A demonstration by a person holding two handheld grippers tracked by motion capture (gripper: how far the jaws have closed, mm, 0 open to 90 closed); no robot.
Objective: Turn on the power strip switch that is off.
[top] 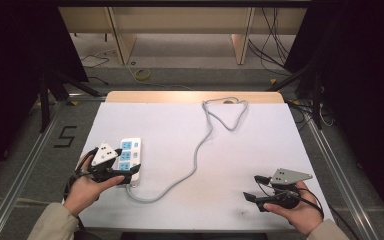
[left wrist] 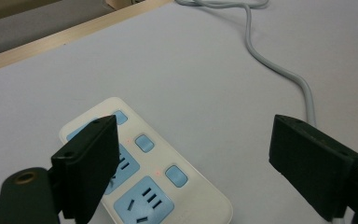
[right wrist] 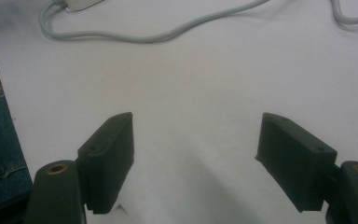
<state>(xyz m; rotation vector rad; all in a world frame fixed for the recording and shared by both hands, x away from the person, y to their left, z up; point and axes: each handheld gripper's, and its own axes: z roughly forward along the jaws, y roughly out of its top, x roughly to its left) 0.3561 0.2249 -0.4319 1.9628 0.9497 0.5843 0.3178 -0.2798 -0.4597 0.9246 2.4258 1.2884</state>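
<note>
A white power strip (top: 129, 156) with blue sockets lies on the left of the white table (top: 260, 145). Its grey cable (top: 198, 150) loops from its near end across the table to the far edge. My left gripper (top: 130, 174) is open at the strip's near end, jaws pointing right. In the left gripper view the strip (left wrist: 168, 186) lies low between the wide jaws of that gripper (left wrist: 193, 135), under the left one, and the cable (left wrist: 279, 70) runs off behind. My right gripper (top: 254, 188) is open over bare table at the near right, nothing between the jaws of this gripper (right wrist: 196, 126).
The cable (right wrist: 168, 35) curves across the top of the right gripper view, with the strip's end (right wrist: 81, 3) at the top left. A wooden strip (top: 190, 96) edges the table's far side. Metal rails (top: 25, 165) flank the table, and a floor mark "5" (top: 66, 136) lies left.
</note>
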